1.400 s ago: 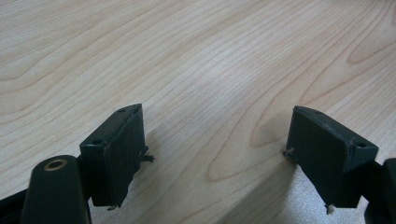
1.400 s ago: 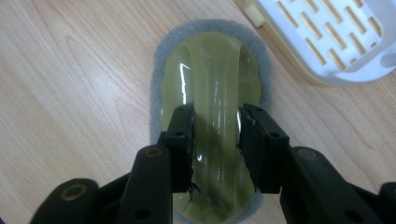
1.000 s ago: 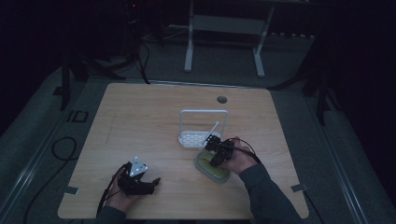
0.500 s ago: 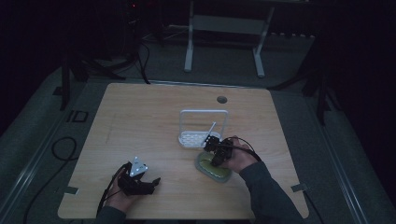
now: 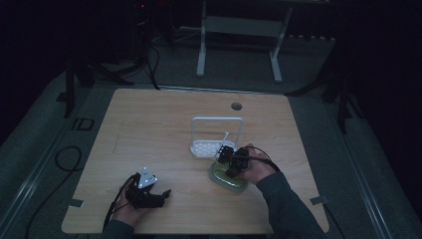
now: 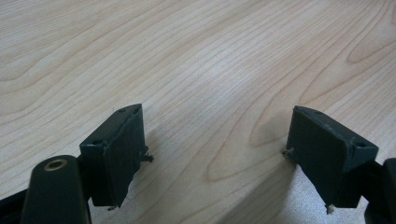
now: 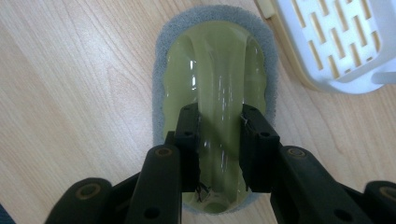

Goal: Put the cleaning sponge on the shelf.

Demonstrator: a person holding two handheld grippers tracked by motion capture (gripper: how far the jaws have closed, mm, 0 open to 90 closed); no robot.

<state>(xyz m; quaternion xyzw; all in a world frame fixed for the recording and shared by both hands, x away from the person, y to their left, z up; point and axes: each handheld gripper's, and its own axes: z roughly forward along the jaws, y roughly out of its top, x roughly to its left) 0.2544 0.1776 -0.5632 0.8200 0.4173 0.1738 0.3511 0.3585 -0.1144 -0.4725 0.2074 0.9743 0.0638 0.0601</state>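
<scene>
An oval scrubber with an olive-green glossy top and a grey sponge rim lies flat on the wooden table. My right gripper points down at it, shut on the raised ridge along its middle. In the high view the scrubber sits at the front right of centre, under the right gripper. My left gripper rests low at the front left. In its own view the left gripper is open over bare wood, nothing between its jaws.
A white slotted rack with an upright wire frame stands just behind the scrubber; its corner lies close to the sponge's far right edge. A round cable hole is at the table's back. The surroundings are dark.
</scene>
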